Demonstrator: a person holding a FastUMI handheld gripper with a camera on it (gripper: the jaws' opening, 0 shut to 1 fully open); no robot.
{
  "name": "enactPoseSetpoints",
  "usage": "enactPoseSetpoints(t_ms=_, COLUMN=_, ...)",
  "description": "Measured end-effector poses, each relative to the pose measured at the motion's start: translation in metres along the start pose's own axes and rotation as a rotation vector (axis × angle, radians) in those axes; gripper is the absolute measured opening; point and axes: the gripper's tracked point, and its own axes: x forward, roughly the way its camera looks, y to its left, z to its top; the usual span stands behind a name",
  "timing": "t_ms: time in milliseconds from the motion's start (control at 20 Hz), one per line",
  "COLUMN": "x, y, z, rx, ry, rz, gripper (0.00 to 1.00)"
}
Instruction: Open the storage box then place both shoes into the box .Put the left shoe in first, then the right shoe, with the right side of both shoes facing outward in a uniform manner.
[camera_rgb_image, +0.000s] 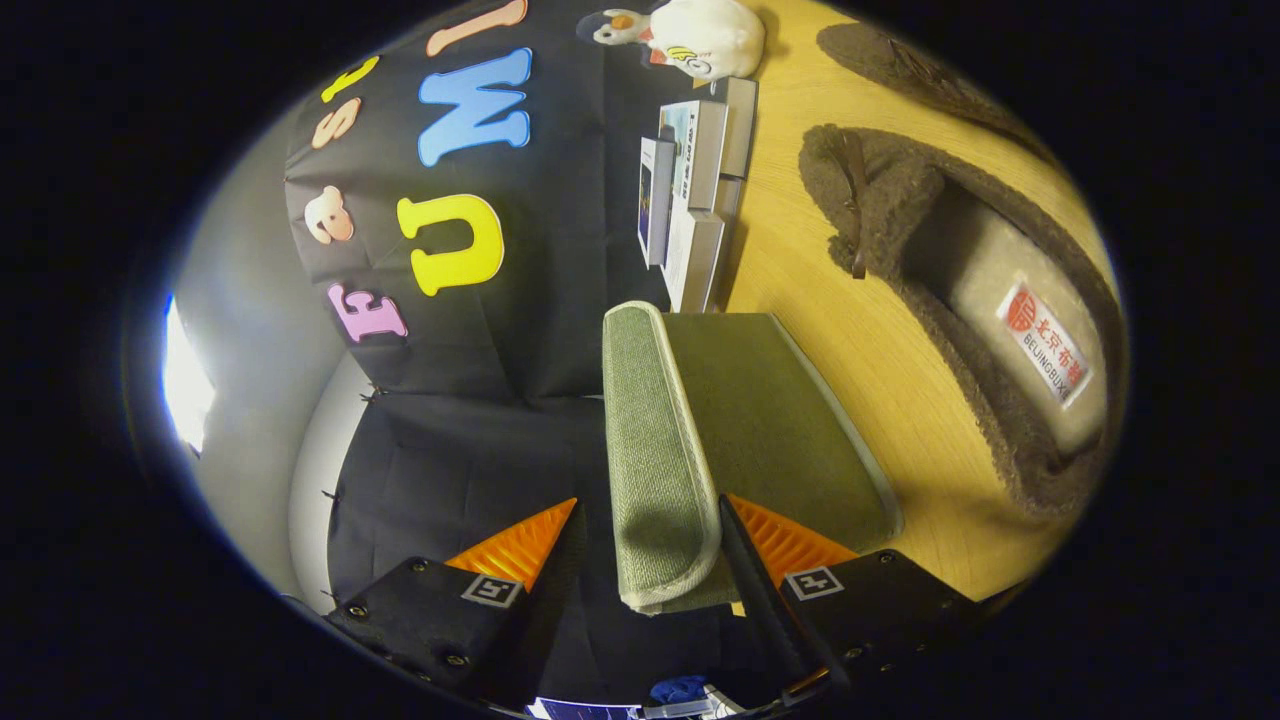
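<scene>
A green fabric storage box lid (655, 440) with pale piping runs between the fingers of my gripper (652, 498), and its near corner sits between them. The gripper is shut on that thick rim: one finger lies against the lid's inner face and the other is close on the outer side. The view is rolled sideways, so the wooden table (850, 330) stands beside the lid. On it lies a brown fuzzy shoe (900, 230) with a beige insole and a label, opening toward me. A second brown shoe (900, 65) lies beyond it.
Several white boxes or books (690, 190) stand at the table's back, just beyond the lid. A white plush duck (700, 35) sits past them. The black cloth wall (500, 400) hangs on the far side of the lid.
</scene>
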Motion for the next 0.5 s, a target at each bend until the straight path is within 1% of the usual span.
enactPoseSetpoints(t_ms=150, x=0.004, y=-0.001, z=-0.004, rx=0.052, ry=0.028, rz=0.019, gripper=0.81)
enactPoseSetpoints(t_ms=200, x=0.000, y=-0.006, z=-0.003, rx=0.051, ry=0.024, rz=0.000, gripper=0.81)
enactPoseSetpoints(t_ms=250, x=0.001, y=-0.007, z=0.003, rx=0.072, ry=-0.003, rz=-0.006, gripper=0.57)
enactPoseSetpoints(t_ms=300, x=0.007, y=-0.006, z=0.001, rx=0.086, ry=0.003, rz=0.003, gripper=0.33)
enactPoseSetpoints(t_ms=350, x=0.006, y=-0.004, z=-0.001, rx=0.087, ry=0.023, rz=0.005, gripper=0.29)
enactPoseSetpoints(t_ms=400, x=0.005, y=-0.003, z=-0.005, rx=0.081, ry=0.040, rz=0.008, gripper=0.29)
enactPoseSetpoints(t_ms=450, x=0.013, y=-0.001, z=0.001, rx=0.076, ry=0.028, rz=0.038, gripper=0.29)
enactPoseSetpoints(t_ms=500, x=0.009, y=0.006, z=0.011, rx=0.102, ry=-0.012, rz=0.047, gripper=0.15)
